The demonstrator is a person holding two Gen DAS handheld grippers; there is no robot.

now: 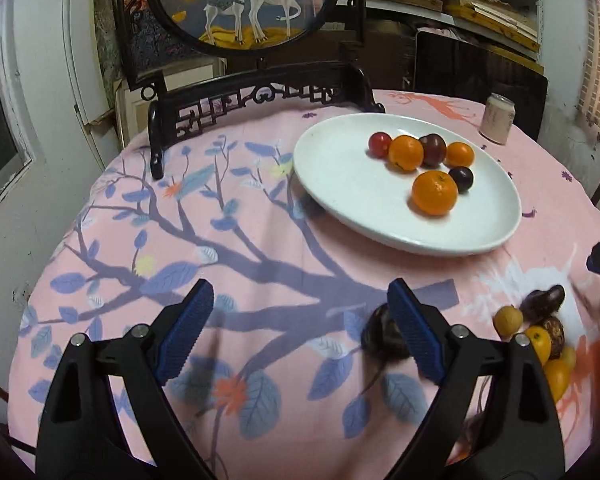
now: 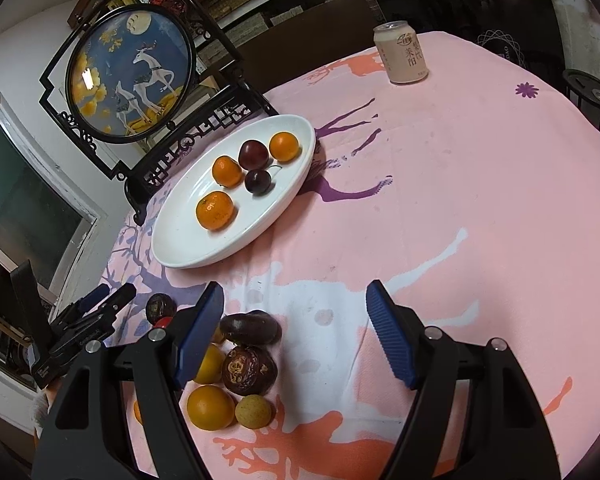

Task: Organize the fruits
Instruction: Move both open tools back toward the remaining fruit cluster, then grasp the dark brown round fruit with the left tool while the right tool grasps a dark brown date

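Can [image 2: 401, 54] with Chinese lettering

The drink can [image 2: 401, 53] at twelve o'clock on the table carries large vertical Chinese characters, 莱阳, beneath a small round logo; the smaller print beside them is too fine to read.

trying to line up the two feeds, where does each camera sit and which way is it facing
Left wrist: on the left gripper, angled down across the pink tablecloth toward the white plate and deer screen; both open fingers show, nothing between them.
Right wrist: on the right gripper, angled down toward the can and the plate; its open fingers show, and the left gripper at left.
Shared: plate, screen, can, loose fruit pile.
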